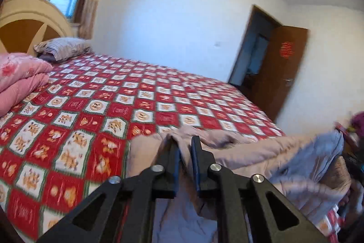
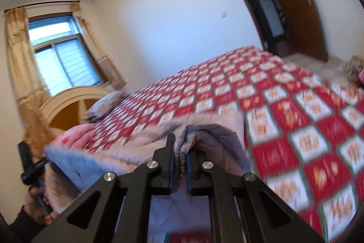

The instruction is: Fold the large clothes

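A large pinkish-grey padded garment (image 1: 250,152) with a blue-grey lining hangs over the near edge of the bed. My left gripper (image 1: 185,140) is shut on a bunched fold of it. My right gripper (image 2: 180,140) is shut on another bunched edge of the same garment (image 2: 218,136). The garment stretches between the two grippers and is lifted above the bedspread. In the right wrist view the left gripper's handle (image 2: 31,170) shows at the far left in a hand. Both views are blurred by motion.
The bed has a red and white checkered bedspread (image 1: 136,106). A folded pink quilt (image 1: 20,79) and a pillow (image 1: 63,48) lie by the headboard (image 1: 27,22). A window with curtains (image 2: 56,56) is behind it. A brown door (image 1: 284,70) stands open at the right.
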Available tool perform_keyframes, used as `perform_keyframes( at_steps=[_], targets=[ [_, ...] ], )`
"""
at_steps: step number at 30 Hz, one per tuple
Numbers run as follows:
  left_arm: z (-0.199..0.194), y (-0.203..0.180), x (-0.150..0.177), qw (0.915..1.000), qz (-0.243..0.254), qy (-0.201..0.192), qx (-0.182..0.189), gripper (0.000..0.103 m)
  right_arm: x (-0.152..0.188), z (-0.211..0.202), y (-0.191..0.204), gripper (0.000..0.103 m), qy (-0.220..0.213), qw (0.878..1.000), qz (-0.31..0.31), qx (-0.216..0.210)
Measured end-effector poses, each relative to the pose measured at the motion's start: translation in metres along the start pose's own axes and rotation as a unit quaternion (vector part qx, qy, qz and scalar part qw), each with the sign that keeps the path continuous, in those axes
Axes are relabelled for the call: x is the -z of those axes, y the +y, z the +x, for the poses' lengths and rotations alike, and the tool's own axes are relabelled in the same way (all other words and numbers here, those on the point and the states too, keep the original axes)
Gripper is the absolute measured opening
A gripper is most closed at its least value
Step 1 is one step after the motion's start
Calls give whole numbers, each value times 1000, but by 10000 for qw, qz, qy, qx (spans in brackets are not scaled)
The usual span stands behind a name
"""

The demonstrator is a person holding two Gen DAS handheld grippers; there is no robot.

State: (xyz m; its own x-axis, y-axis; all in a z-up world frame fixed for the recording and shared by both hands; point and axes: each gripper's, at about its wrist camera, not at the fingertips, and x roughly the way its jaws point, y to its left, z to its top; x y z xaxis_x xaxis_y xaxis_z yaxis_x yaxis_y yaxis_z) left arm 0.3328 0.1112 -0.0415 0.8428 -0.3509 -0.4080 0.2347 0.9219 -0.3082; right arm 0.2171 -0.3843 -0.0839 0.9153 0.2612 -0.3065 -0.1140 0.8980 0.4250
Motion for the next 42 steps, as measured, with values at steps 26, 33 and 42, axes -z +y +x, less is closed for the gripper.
perform_keyframes(
  at_steps=[26, 33, 42],
  targets=[
    [127, -27, -2, 9871, 289, -322, -1542, 102, -18, 179, -25, 94, -286, 9864, -178, 1610],
    [169, -53, 17, 9757, 1293, -112, -1765, 102, 40, 189, 61, 95, 613, 9853, -1394, 779],
    [220, 61, 37, 9700, -865, 926, -2073, 102, 33, 265, 34, 95, 1003, 9714, -1484, 1558]
  ],
)
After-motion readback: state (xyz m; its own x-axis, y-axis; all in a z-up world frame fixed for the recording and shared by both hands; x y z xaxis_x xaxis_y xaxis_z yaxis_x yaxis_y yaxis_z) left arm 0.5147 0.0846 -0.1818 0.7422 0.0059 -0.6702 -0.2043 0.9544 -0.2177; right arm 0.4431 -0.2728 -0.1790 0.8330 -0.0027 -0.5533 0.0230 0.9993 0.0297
